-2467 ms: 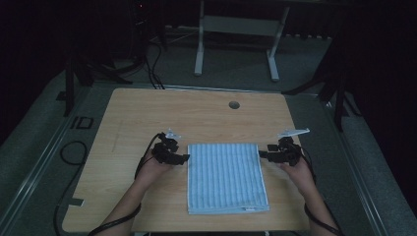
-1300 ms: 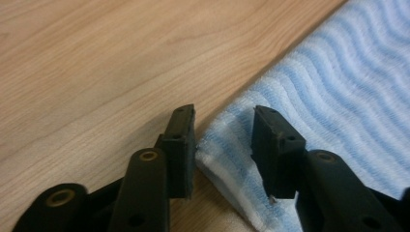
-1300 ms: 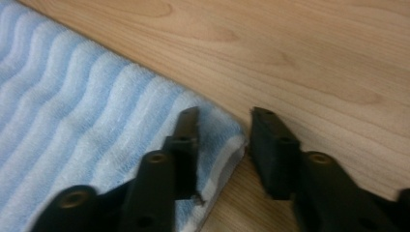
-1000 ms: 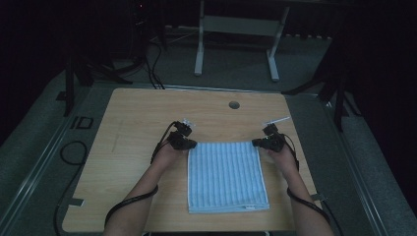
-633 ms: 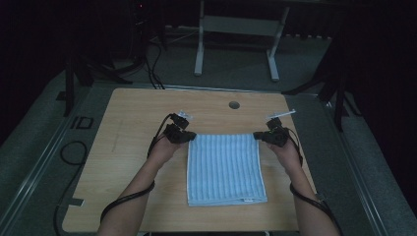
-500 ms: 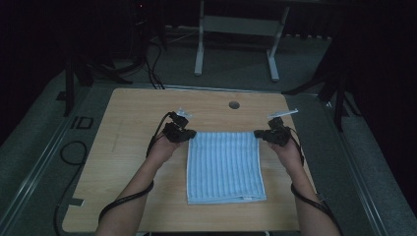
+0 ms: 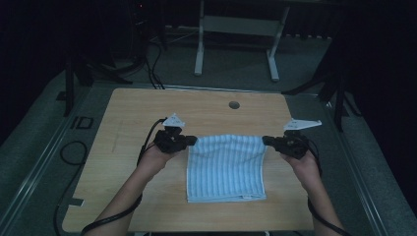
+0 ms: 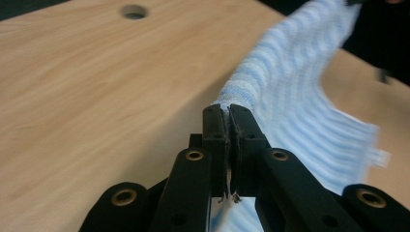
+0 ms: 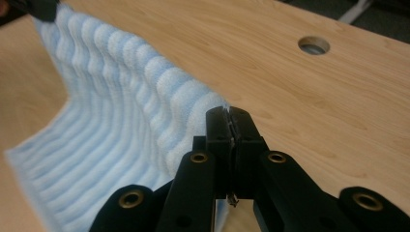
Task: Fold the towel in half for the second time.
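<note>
My left gripper [image 7: 193, 141] and right gripper [image 7: 266, 140] each clamp a far corner of the blue striped towel [image 7: 226, 167]. It stretches between them, its near edge resting on the table [image 7: 123, 147] below my hands.

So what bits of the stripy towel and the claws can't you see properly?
- The pinched far corners of the light blue striped cloth towel: hidden between the shut jaws of the left claw and right claw in both gripper views.
- The towel's free edge: blurred in the left gripper view.
- The towel's underside: hidden against the light wooden table in the high view.
- The room beyond the table: too dark.
</note>
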`<state>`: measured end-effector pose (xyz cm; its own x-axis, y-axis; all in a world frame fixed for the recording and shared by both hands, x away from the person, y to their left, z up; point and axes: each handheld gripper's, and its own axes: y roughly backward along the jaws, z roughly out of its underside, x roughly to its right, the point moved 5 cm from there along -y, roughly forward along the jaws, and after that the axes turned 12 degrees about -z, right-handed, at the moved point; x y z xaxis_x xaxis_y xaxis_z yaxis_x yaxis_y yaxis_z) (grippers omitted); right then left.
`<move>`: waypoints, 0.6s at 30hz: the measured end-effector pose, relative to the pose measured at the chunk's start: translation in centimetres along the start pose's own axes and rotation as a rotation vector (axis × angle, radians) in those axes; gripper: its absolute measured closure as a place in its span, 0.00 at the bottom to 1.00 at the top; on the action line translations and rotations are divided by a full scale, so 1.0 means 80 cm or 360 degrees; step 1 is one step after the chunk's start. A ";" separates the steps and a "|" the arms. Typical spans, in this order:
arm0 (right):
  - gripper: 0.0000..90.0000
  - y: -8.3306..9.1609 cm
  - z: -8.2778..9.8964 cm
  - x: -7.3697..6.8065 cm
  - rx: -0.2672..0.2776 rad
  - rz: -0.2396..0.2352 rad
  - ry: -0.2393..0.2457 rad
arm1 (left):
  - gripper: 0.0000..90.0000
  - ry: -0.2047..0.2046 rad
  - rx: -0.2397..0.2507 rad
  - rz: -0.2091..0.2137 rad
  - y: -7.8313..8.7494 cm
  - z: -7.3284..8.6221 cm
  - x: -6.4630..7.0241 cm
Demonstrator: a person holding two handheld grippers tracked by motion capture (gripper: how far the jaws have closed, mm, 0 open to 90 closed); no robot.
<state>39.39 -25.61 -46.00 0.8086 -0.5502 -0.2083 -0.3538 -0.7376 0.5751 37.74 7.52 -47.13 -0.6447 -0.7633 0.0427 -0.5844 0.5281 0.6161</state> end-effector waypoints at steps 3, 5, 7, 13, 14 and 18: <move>0.98 0.013 0.010 -0.014 0.0040 -0.0007 0.0026 | 0.96 -0.0010 0.0036 0.0045 0.017 0.011 0.015; 0.98 0.021 0.020 -0.025 0.0050 -0.0016 0.0042 | 0.96 -0.0013 0.0041 0.0084 0.027 0.020 0.024; 0.98 0.030 0.031 -0.039 0.0070 -0.0038 0.0053 | 0.96 -0.0024 0.0046 0.0086 0.036 0.029 0.029; 0.98 0.043 0.070 -0.080 0.0035 -0.0091 0.0105 | 0.96 -0.0023 0.0001 0.0178 0.049 0.064 0.055; 0.98 0.044 0.077 -0.084 0.0039 -0.0103 0.0087 | 0.96 -0.0028 -0.0023 0.0193 0.048 0.071 0.060; 0.98 0.043 0.107 -0.092 -0.0010 -0.0121 0.0041 | 0.95 -0.0047 -0.0078 0.0246 0.047 0.100 0.085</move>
<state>28.22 -27.46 -49.23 0.8449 -0.4823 -0.2315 -0.2877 -0.7745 0.5633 27.22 7.31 -50.83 -0.7397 -0.6627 0.1173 -0.4528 0.6190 0.6417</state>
